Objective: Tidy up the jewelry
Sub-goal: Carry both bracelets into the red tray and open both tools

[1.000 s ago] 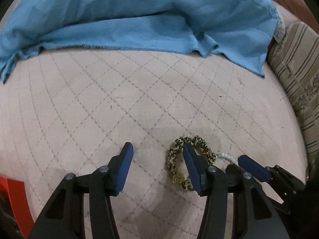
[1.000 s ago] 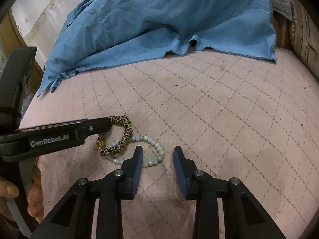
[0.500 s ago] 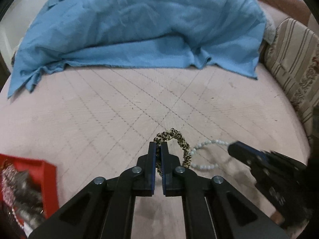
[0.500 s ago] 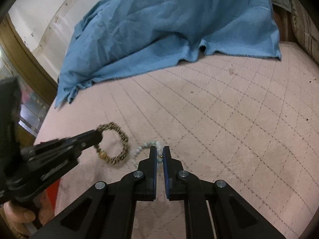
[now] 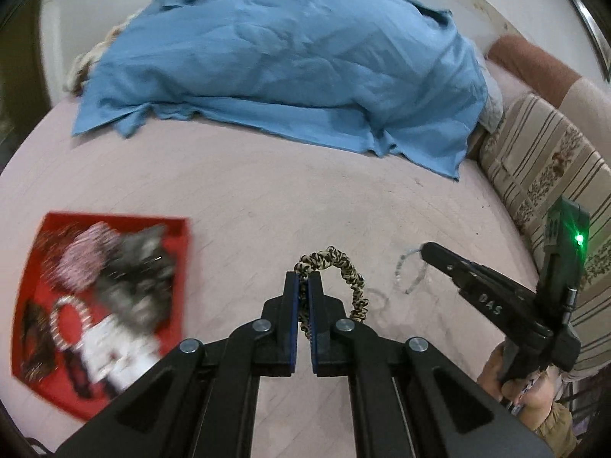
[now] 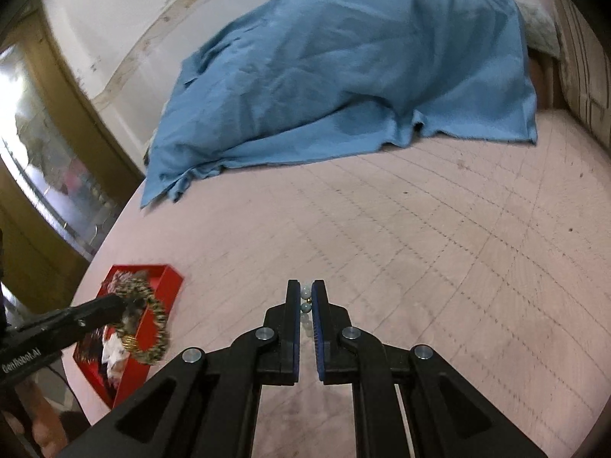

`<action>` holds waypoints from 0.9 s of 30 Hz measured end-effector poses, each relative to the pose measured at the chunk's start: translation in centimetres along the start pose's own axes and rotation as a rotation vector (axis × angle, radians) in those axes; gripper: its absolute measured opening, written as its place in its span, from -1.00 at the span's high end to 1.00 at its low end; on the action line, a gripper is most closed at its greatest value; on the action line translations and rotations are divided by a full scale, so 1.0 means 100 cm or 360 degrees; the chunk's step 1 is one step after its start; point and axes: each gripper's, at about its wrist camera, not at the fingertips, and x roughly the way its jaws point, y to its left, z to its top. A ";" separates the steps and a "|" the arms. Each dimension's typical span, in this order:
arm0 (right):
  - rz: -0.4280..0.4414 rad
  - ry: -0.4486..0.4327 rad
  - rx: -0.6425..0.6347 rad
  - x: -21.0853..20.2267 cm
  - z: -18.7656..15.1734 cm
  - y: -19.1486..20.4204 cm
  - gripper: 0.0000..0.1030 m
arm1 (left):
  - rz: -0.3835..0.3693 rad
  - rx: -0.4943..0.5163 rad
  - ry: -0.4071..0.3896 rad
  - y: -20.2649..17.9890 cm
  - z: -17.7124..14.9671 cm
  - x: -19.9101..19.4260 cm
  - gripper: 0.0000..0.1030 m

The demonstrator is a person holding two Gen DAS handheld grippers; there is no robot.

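My left gripper (image 5: 303, 280) is shut on a leopard-print bracelet (image 5: 349, 273) and holds it above the pink quilted bed. In the right wrist view the bracelet (image 6: 151, 324) hangs over the red jewelry tray (image 6: 172, 286). My right gripper (image 6: 305, 290) is shut on a pale bead bracelet (image 6: 305, 299); only a few beads show between its jaws. In the left wrist view the bead bracelet (image 5: 408, 273) dangles from the right gripper (image 5: 424, 247). The red tray (image 5: 179, 225), full of jewelry, lies to the left.
A crumpled blue sheet (image 5: 286, 65) covers the far part of the bed (image 6: 439, 248). A striped cushion (image 5: 550, 175) lines the right side. A glass-fronted cabinet (image 6: 46, 160) stands beyond the bed's left edge.
Both grippers closed on their bracelets, lifted them off the bed and moved left toward the red tray, which has come into view.
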 end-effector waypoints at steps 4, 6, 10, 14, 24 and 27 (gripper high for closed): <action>0.0019 0.0001 -0.0059 -0.020 -0.018 0.030 0.87 | 0.0084 -0.0066 -0.0050 0.043 -0.013 -0.033 0.92; 0.0025 0.0007 -0.0105 -0.028 -0.025 0.046 0.87 | 0.0124 -0.0120 -0.0074 0.067 -0.017 -0.047 0.92; 0.0049 0.0027 -0.0182 -0.039 -0.030 0.075 0.87 | 0.0187 -0.0285 -0.0131 0.123 -0.026 -0.073 0.91; 0.0081 0.0054 -0.0254 -0.042 -0.027 0.105 0.87 | 0.0208 -0.0430 -0.0164 0.172 -0.035 -0.087 0.91; 0.0163 0.0173 -0.0423 -0.019 -0.023 0.198 0.87 | 0.0100 -0.0658 -0.0153 0.241 -0.056 -0.074 0.91; 0.0181 0.0209 -0.0480 -0.005 -0.023 0.230 0.87 | 0.0084 -0.0660 -0.0142 0.245 -0.065 -0.068 0.91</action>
